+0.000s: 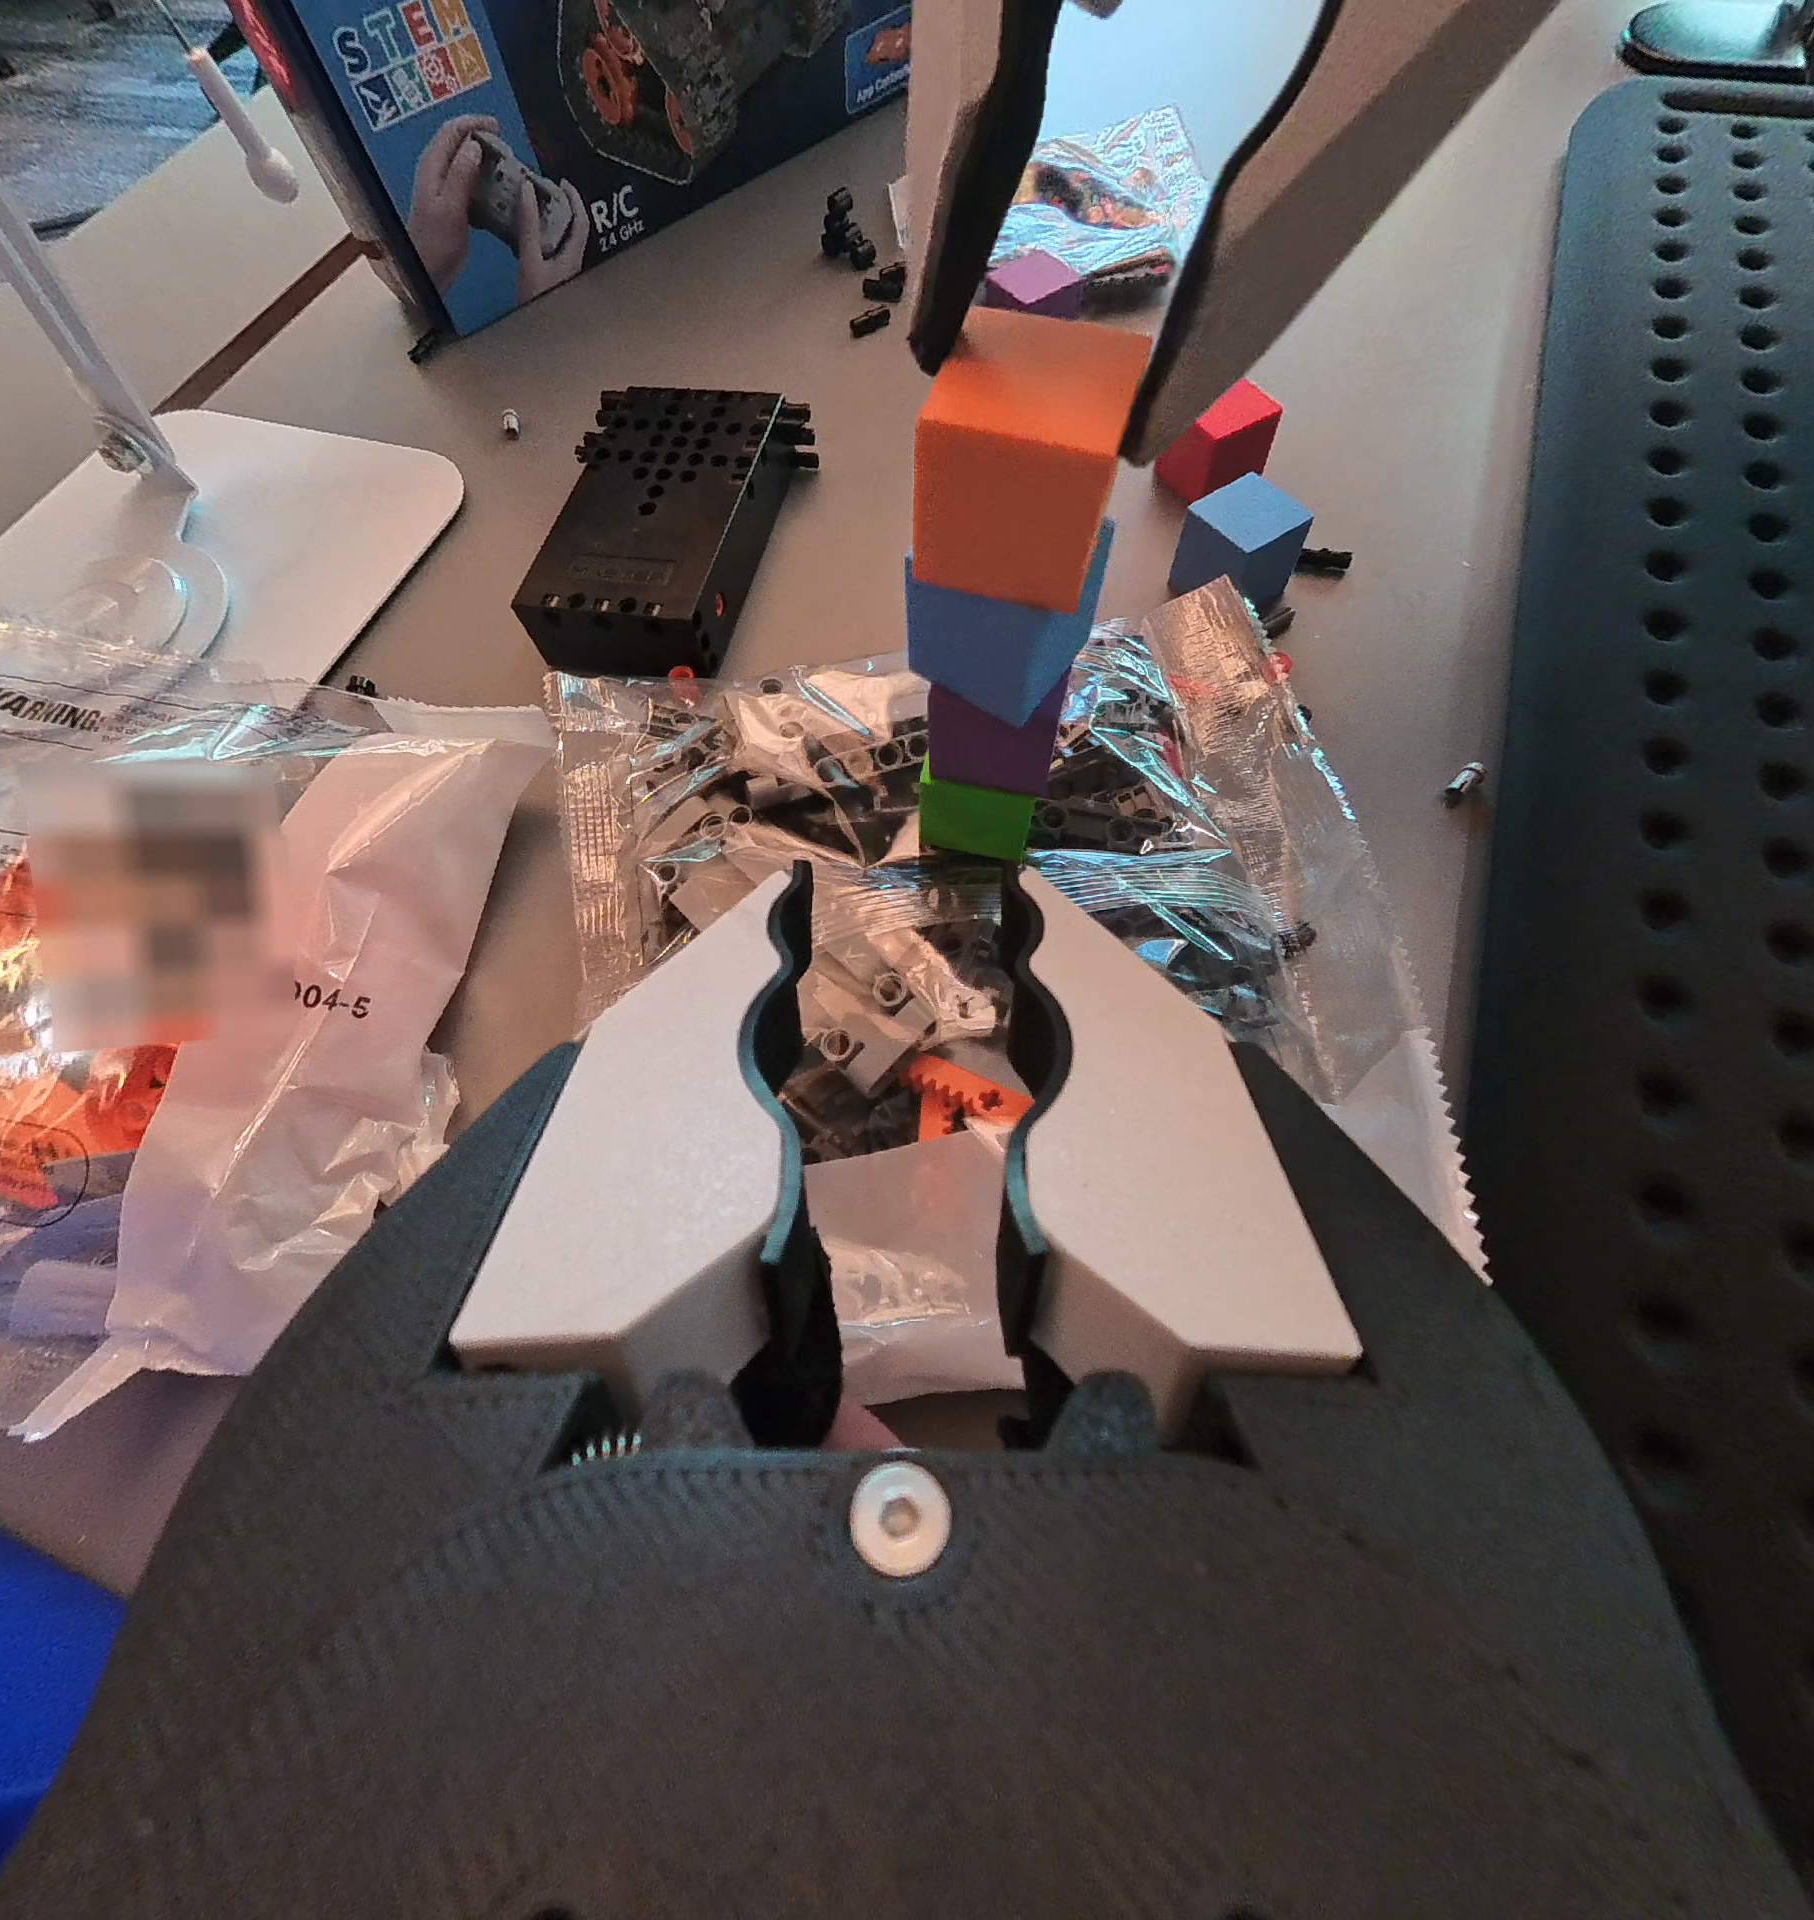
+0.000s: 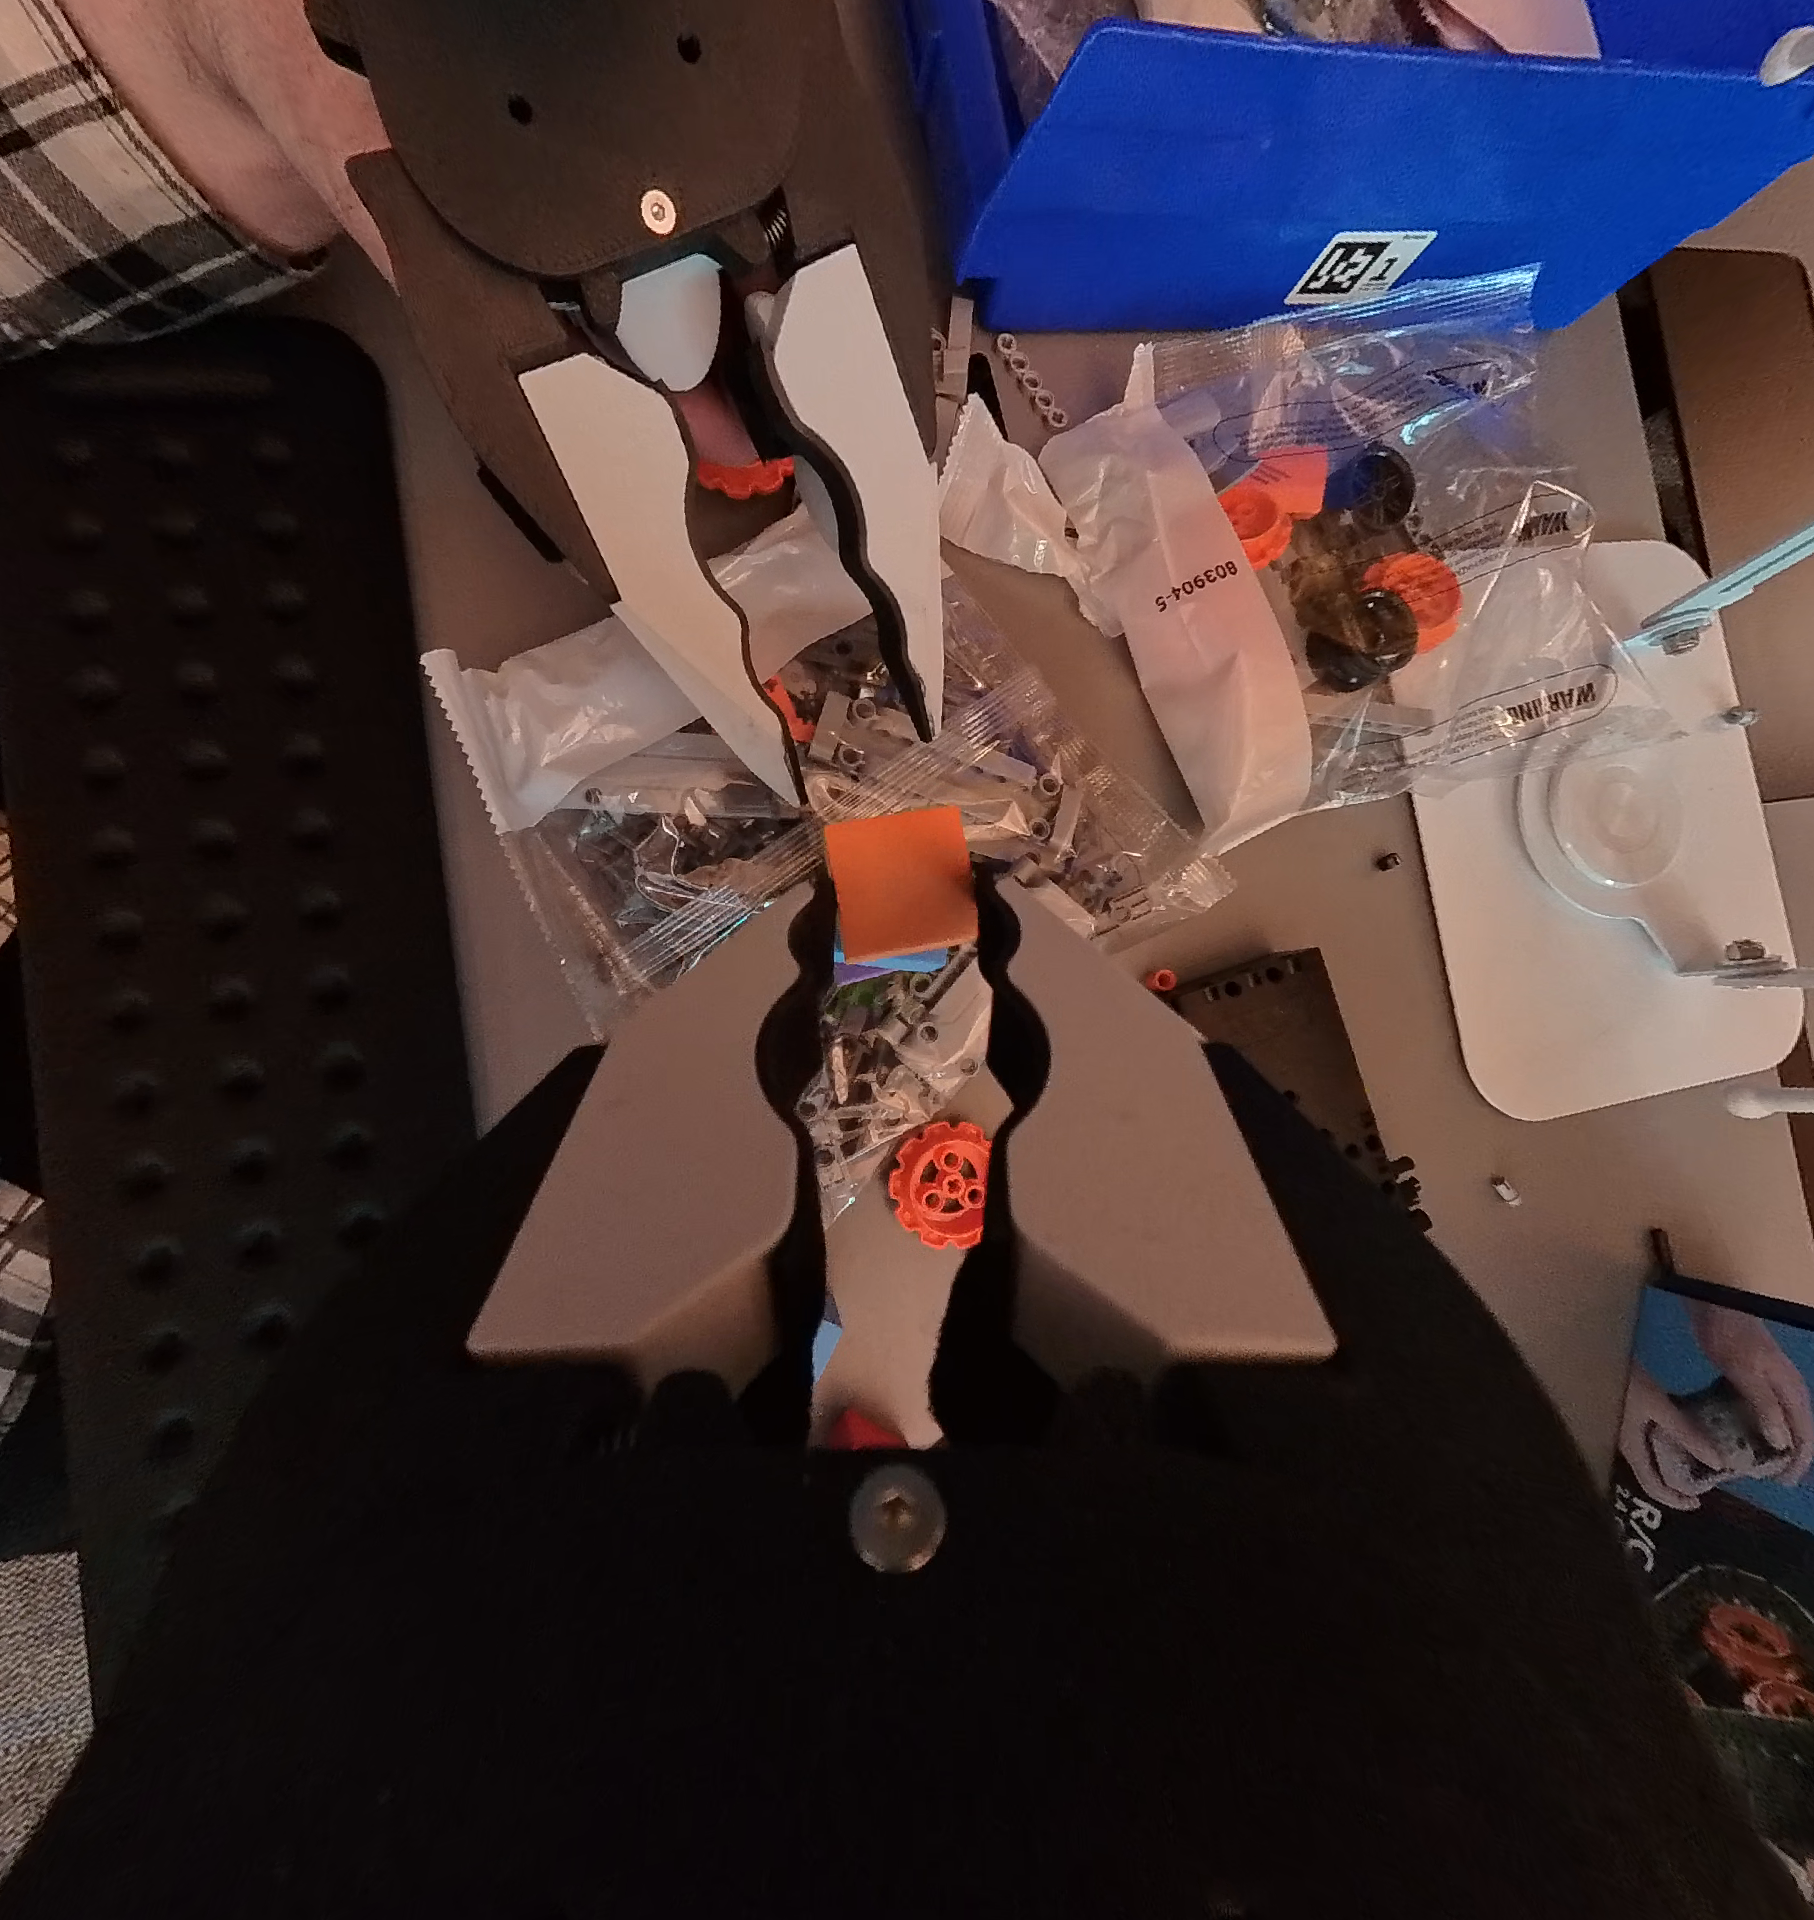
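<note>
Gripping orange cube (image 2: 898,881) atop stack, right gripper (image 2: 901,894) clamped, left gripper (image 1: 908,883) parted, empty.

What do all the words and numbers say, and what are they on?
I can't copy out writing, but here is where it stands:
Blue toy box: big coloured letters, smaller print.
Clear-and-white bag: bold print, small print, a number; part is blurred over.
Blue bin: black-and-white square tag.
Black block: raised mark, too small to read.
</note>
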A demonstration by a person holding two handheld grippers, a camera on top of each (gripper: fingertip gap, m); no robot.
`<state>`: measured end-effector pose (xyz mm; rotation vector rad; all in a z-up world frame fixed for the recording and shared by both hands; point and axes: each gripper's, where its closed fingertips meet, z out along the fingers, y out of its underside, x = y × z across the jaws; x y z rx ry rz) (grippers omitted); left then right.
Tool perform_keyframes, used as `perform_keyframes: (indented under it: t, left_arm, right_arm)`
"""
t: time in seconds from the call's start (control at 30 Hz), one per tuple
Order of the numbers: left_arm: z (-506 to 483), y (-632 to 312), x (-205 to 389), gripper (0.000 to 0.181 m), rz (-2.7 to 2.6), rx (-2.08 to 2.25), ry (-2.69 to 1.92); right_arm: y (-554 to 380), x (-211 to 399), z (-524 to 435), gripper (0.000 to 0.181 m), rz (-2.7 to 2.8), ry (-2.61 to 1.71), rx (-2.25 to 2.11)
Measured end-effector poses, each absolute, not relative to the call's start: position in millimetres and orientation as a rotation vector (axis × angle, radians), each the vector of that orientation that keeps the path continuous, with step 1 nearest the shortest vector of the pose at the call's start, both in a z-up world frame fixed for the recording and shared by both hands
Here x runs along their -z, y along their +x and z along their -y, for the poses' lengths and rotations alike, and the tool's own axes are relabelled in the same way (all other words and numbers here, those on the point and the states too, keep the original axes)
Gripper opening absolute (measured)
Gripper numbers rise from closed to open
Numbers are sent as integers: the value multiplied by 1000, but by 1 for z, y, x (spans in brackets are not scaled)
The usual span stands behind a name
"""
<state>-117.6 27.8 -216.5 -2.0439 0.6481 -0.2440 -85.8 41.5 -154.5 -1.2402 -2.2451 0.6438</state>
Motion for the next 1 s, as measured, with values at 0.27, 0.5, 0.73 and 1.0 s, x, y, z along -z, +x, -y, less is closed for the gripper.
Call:
perform_keyframes:
  t: [0.27, 0.5, 0.73, 1.0]
  left_arm:
    - [-28, -118, 216, 35, -647, 245, -2043]
    - [-27, -117, 216, 35, -651, 248, -2042]
    - [-27, -117, 216, 35, -651, 246, -2042]
    - [-27, -117, 215, 35, -648, 244, -2037]
  right_arm:
    - [-84, 156, -41, 31, 2250, -1241, -643]
    - [-83, 153, -38, 32, 2247, -1233, -661]
    - [-81, 144, -38, 36, 2214, -1225, -692]
    - [-19, 142, -134, 44, 1964, -1483, -564]
